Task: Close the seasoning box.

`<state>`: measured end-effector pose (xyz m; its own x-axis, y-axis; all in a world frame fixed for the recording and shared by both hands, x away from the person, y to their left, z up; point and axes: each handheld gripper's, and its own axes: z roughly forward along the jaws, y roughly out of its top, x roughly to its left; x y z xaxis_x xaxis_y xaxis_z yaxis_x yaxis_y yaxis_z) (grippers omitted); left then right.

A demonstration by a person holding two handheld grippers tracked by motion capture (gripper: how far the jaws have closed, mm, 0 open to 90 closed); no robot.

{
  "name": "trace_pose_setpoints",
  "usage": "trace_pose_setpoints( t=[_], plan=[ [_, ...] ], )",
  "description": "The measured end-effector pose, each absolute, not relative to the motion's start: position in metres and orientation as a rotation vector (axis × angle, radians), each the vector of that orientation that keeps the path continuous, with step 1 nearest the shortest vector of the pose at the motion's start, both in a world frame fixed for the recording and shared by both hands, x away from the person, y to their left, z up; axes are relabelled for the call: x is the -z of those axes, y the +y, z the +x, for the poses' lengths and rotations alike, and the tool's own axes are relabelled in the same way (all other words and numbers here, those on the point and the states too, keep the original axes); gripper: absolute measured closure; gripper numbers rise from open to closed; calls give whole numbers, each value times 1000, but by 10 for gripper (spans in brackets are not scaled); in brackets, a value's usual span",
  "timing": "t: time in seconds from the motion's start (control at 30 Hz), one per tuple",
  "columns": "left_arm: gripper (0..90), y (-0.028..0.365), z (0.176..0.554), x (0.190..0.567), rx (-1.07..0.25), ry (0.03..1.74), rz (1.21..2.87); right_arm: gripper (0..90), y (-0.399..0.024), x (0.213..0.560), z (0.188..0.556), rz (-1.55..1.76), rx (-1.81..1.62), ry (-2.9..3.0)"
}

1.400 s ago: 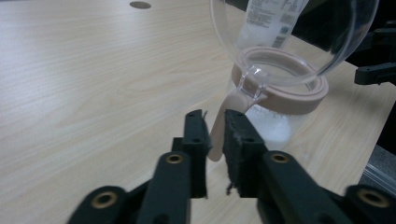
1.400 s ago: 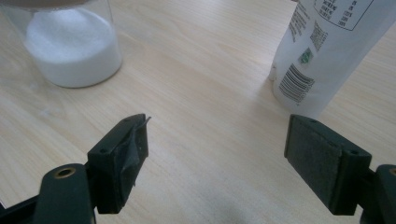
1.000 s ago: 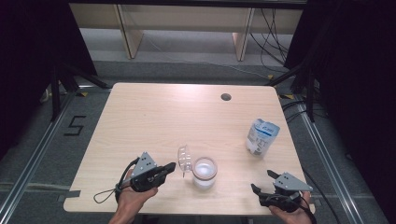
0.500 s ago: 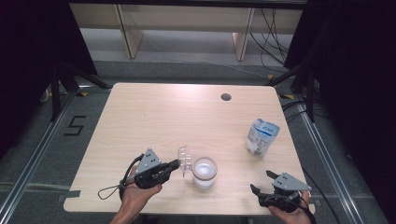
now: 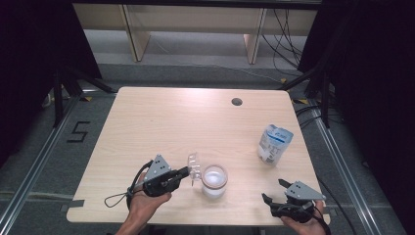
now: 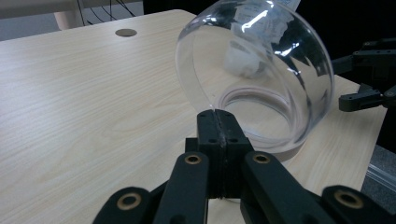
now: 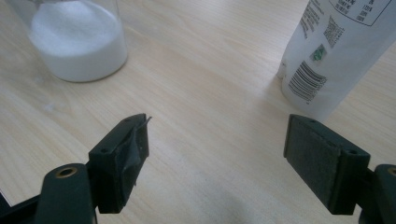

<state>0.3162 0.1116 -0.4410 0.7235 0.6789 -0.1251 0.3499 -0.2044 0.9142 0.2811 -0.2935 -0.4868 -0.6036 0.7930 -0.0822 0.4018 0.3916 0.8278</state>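
Observation:
My left gripper point(image 5: 186, 173) is shut on the rim of a clear dome-shaped lid point(image 5: 194, 167), which it holds on edge just left of a glass jar point(image 5: 214, 180) of white powder near the table's front edge. In the left gripper view the closed jaws point(image 6: 217, 122) pinch the lid point(image 6: 261, 70), and the jar's rim shows through it. My right gripper point(image 5: 272, 190) rests open at the front right corner with nothing between its pads point(image 7: 217, 144). The jar point(image 7: 77, 42) lies ahead on one side of it.
A white and blue pouch point(image 5: 274, 144) stands at the right side of the wooden table point(image 5: 195, 117), close beyond the right gripper point(image 7: 336, 51). A round cable hole point(image 5: 237, 102) sits near the far edge. Dark frame legs and cables surround the table.
My left gripper has edged slightly to the right with the lid still pinched. The right gripper has stayed put.

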Motion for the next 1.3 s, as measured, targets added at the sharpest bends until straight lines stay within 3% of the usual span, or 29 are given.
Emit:
trace_pose_setpoints(
  t=[1.0, 1.3],
  plan=[
    [883, 101, 316, 439, -367, 768, 1828, 229, -291, 488, 279, 1072, -1103, 2192],
    [828, 99, 316, 441, -350, 757, 1838, 229, -293, 488, 281, 1020, -1098, 2188]
  ],
)
